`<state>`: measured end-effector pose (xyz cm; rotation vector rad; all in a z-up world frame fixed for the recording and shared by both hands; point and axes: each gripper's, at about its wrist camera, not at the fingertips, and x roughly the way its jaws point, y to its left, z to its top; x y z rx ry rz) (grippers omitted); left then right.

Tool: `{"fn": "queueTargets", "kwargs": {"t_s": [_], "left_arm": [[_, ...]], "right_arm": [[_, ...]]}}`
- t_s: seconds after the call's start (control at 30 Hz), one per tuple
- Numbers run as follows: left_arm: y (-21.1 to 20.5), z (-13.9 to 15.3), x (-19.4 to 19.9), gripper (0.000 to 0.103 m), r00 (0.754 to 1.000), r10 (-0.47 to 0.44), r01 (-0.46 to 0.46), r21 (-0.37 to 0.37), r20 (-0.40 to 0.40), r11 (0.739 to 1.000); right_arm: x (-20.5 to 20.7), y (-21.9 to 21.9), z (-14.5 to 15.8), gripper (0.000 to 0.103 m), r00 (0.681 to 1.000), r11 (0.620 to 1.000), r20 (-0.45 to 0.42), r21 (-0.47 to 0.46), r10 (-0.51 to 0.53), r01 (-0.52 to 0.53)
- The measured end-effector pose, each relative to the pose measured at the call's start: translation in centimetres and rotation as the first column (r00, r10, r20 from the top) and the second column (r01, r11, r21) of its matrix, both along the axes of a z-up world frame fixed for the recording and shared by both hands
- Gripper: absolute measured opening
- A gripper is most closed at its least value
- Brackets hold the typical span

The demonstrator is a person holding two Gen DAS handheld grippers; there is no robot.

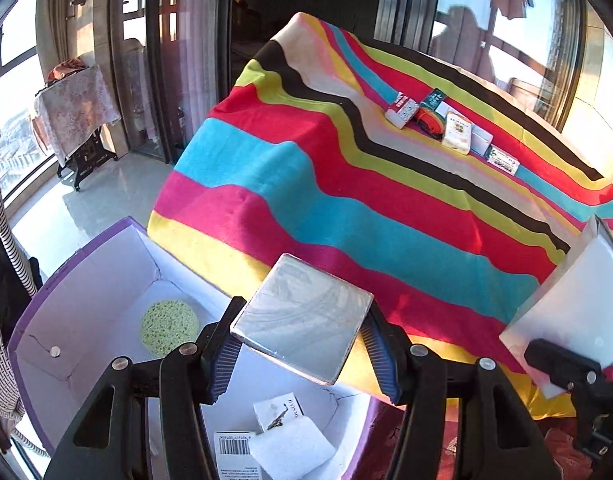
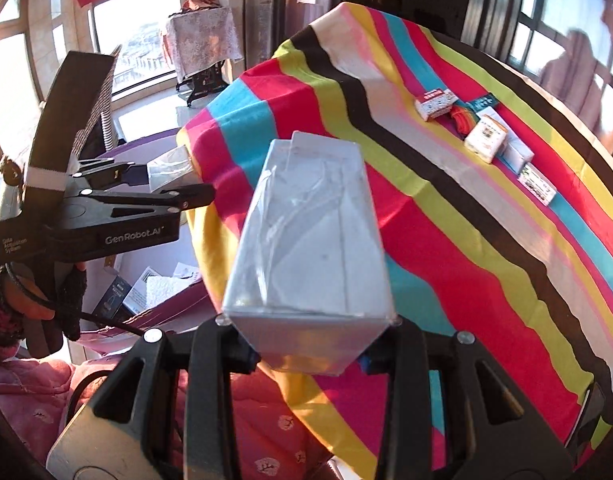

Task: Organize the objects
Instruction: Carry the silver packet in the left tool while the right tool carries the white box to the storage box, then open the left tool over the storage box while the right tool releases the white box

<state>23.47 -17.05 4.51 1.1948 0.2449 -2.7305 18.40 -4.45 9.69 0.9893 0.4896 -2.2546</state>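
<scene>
Now the left gripper (image 1: pixel 302 354) has its fingers (image 1: pixel 222 360) clamped on a flat silvery box (image 1: pixel 302 320), above the open purple-edged carton (image 1: pixel 86 280) beside the striped bench (image 1: pixel 346 184). Meanwhile the right gripper (image 2: pixel 306 350) pinches a clear plastic box (image 2: pixel 310 248) between nearly closed fingers.

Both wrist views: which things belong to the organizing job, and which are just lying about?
Job: clear flat case in left gripper; clear tall box in right gripper; purple bin; packets on table.
Lying about: covered side stand; striped cloth.
</scene>
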Motion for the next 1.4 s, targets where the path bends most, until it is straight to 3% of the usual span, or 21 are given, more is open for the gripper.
{"fn": "queueTargets", "kwargs": {"t_s": [0.3,0.5,0.7,0.83,1.0,1.07,1.13,1.2,1.23,1.4], "left_arm": [[-6.5,-1.2,2.0,0.058,0.989,0.146,-0.147,0.005,0.027,0.989],[-11.0,-2.1,3.9,0.058,0.965,0.256,-0.256,-0.004,0.053,0.967],[-13.6,-2.5,4.8,0.058,0.945,0.322,-0.322,-0.017,0.06,0.947],[-14.5,-2.2,4.8,0.059,0.933,0.357,-0.356,-0.026,0.049,0.934],[-14.8,-2.6,4.8,0.059,0.923,0.381,-0.378,-0.057,0.053,0.924],[-15.1,-2.9,4.6,0.065,0.919,0.388,-0.384,-0.07,0.071,0.921],[-15.1,-3.1,4.3,0.076,0.913,0.396,-0.391,-0.065,0.098,0.918],[-14.8,-3.0,4.1,0.078,0.907,0.409,-0.406,-0.054,0.103,0.912],[-14.6,-2.7,3.9,0.079,0.907,0.409,-0.407,-0.047,0.102,0.912],[-11.4,-0.4,1.4,0.081,0.941,0.336,-0.332,-0.077,0.04,0.94]], "right_arm": [[3.3,-5.9,-0.6,0.039,0.975,0.972,-0.008,0.079,0.222,-0.22],[5.2,-9.6,-1.2,0.039,0.934,0.93,0.008,0.092,0.357,-0.357],[7.5,-13.1,-1.7,0.039,0.873,0.864,0.001,0.144,0.488,-0.483],[8.6,-14.9,-2.2,0.039,0.841,0.83,0.004,0.157,0.541,-0.535],[9.3,-15.5,-3.2,0.04,0.824,0.813,0.014,0.153,0.567,-0.562],[9.3,-15.3,-3.2,0.04,0.824,0.815,0.011,0.133,0.567,-0.563],[8.9,-14.9,-3.0,0.048,0.831,0.824,0.01,0.116,0.557,-0.554],[8.2,-13.9,-2.5,0.061,0.851,0.848,-0.005,0.081,0.526,-0.524],[7.6,-13.3,-2.0,0.063,0.863,0.862,-0.01,0.051,0.506,-0.504],[3.6,-8.5,0.4,0.074,0.944,0.943,-0.047,-0.054,0.326,-0.328]]}}
